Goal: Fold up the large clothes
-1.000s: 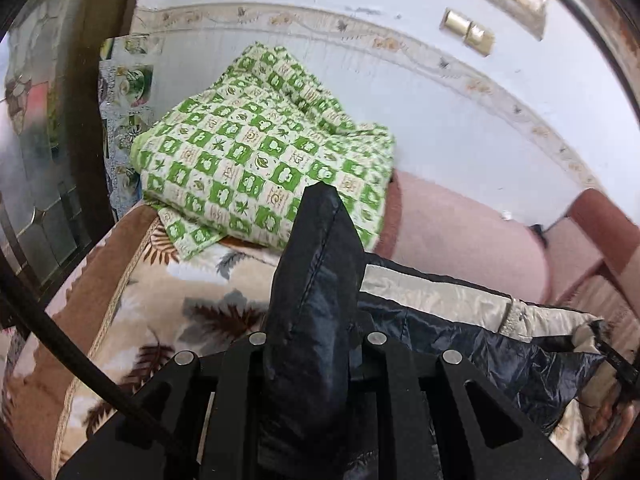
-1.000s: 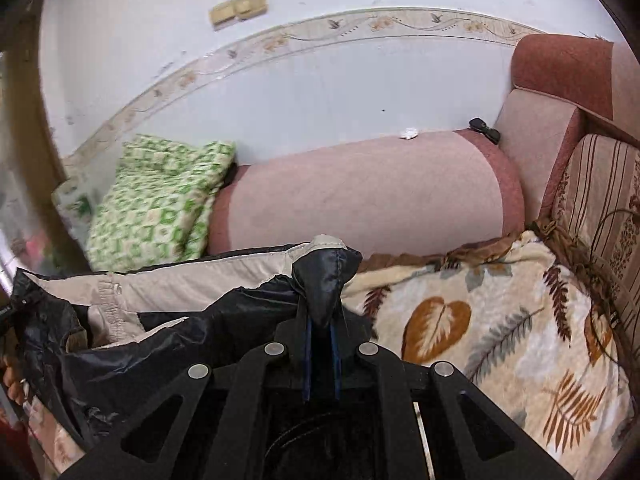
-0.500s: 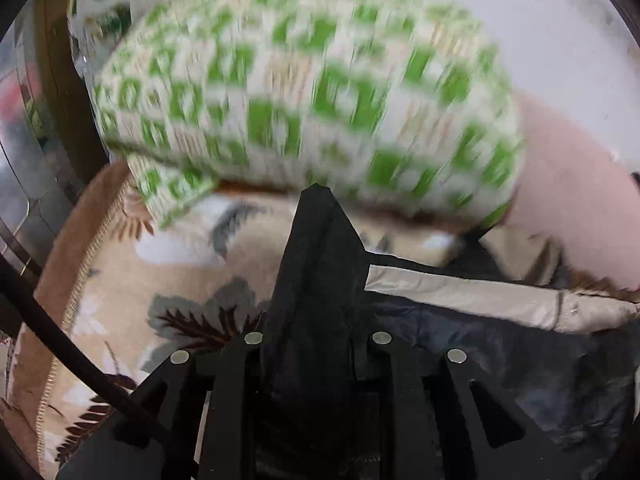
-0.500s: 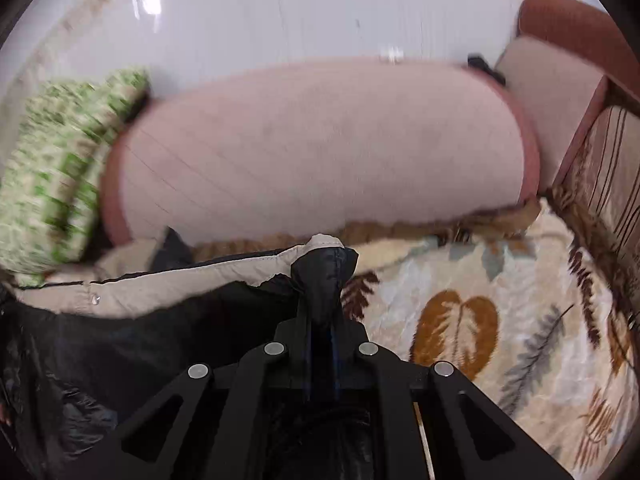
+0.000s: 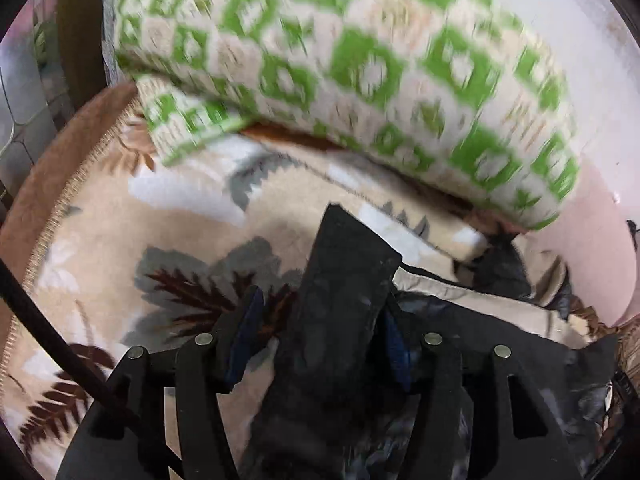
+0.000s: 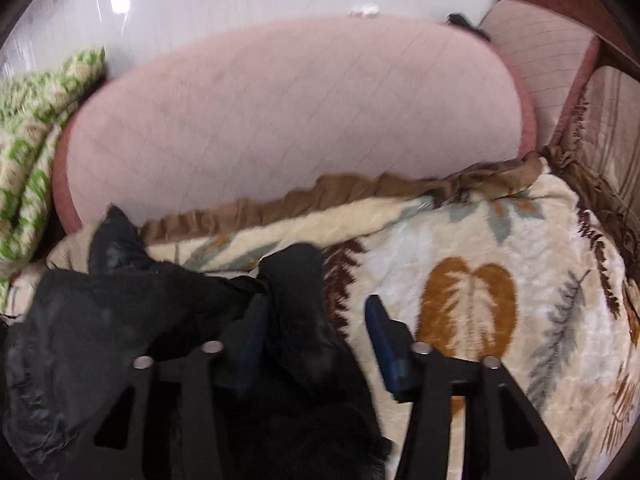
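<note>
The black jacket (image 5: 344, 296) lies on the leaf-patterned blanket (image 5: 120, 240) that covers the couch, bunched along the back edge of the seat, with a strip of its pale beige lining (image 5: 472, 300) showing along the upper side. The left gripper (image 5: 320, 332) points down at one end of it, and its jaws are opening: a fold of black fabric stands up between the two blue pads (image 5: 246, 332), but a gap shows on the left pad's side, so the cloth is no longer pinched. The right pad touches the fold's edge at most. Just behind that end of the jacket a folded green-and-cream checked quilt (image 5: 360, 64) rests on the blanket against the wall, blurred in this view. The right gripper (image 6: 316, 332) is at the other end of the jacket (image 6: 120, 320), and its jaws are opening too. A hump of black fabric rises between its fingers, lying against the left blue pad (image 6: 252, 336), while the right pad stands clear over bare blanket (image 6: 480, 260), so nothing is clamped there either. Beyond this end lies a long pink bolster cushion (image 6: 300, 120) along the wall, with the blanket's brown ruffled edge (image 6: 360, 188) tucked against it, and a striped armrest cushion (image 6: 612, 132) off to the right.
</note>
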Demonstrator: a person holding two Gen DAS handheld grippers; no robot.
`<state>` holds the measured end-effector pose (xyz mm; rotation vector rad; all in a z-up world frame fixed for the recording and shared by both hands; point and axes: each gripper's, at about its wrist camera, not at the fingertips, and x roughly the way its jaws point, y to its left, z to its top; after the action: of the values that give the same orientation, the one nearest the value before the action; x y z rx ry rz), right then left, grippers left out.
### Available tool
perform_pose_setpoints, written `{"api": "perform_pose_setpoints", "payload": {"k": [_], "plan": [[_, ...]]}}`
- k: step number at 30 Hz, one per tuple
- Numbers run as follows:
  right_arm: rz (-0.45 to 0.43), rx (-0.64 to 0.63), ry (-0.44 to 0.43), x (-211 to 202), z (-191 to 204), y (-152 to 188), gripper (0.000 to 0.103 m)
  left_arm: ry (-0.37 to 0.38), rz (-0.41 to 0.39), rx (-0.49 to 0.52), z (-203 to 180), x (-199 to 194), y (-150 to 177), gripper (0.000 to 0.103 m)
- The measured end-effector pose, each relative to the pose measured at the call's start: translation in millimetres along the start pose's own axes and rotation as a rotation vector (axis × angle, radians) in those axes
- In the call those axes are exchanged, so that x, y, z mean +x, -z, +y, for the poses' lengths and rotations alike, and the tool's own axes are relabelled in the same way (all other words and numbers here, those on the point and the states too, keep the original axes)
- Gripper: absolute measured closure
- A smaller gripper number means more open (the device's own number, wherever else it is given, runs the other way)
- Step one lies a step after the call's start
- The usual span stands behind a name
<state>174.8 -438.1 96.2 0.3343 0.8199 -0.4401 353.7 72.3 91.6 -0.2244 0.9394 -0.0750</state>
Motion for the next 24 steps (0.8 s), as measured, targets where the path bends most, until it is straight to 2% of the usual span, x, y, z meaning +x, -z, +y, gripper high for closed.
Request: {"api": "perform_pose_setpoints", "payload": {"k": [4, 7, 8, 9, 11, 13, 16, 18, 20, 22, 23, 24], "plan": [[-0.092, 0.022, 0.022, -55, -13, -6, 0.043, -0.039, -0.076, 0.041, 0, -48, -6, 0.046], [-0.117, -0.036, -0.066, -92, 7, -4, 0.043, -0.046, -0.138, 0.072, -2, -83, -3, 0.045], [-0.119, -0.056, -0.117, -102, 17, -1, 0.044, -0.048, -0.156, 0.080, -4, -95, -1, 0.045], [-0.110, -0.080, -0.186, -111, 31, 2, 0.051, -0.048, -0.175, 0.079, -5, -106, 2, 0.045], [-0.060, -0.122, -0.341, -121, 63, 12, 0.058, 0.004, -0.190, 0.085, -11, -123, 10, 0.045], [-0.013, -0.153, -0.487, -123, 95, 25, 0.060, 0.057, -0.182, 0.097, -19, -130, 21, 0.044], [0.072, -0.162, -0.661, -107, 140, 48, 0.060, 0.152, -0.157, 0.137, -41, -124, 47, 0.044], [0.147, -0.148, -0.729, -83, 168, 66, 0.060, 0.206, -0.131, 0.189, -62, -108, 66, 0.044], [0.202, -0.134, -0.733, -55, 185, 81, 0.061, 0.203, -0.101, 0.223, -79, -85, 79, 0.044], [0.215, -0.148, -0.672, -29, 191, 87, 0.064, 0.159, -0.060, 0.232, -84, -51, 82, 0.044], [0.225, -0.134, -0.651, -14, 188, 87, 0.072, 0.114, -0.042, 0.226, -83, -32, 80, 0.044], [0.234, -0.113, -0.646, -5, 184, 86, 0.083, 0.099, -0.038, 0.220, -80, -22, 78, 0.044]]}}
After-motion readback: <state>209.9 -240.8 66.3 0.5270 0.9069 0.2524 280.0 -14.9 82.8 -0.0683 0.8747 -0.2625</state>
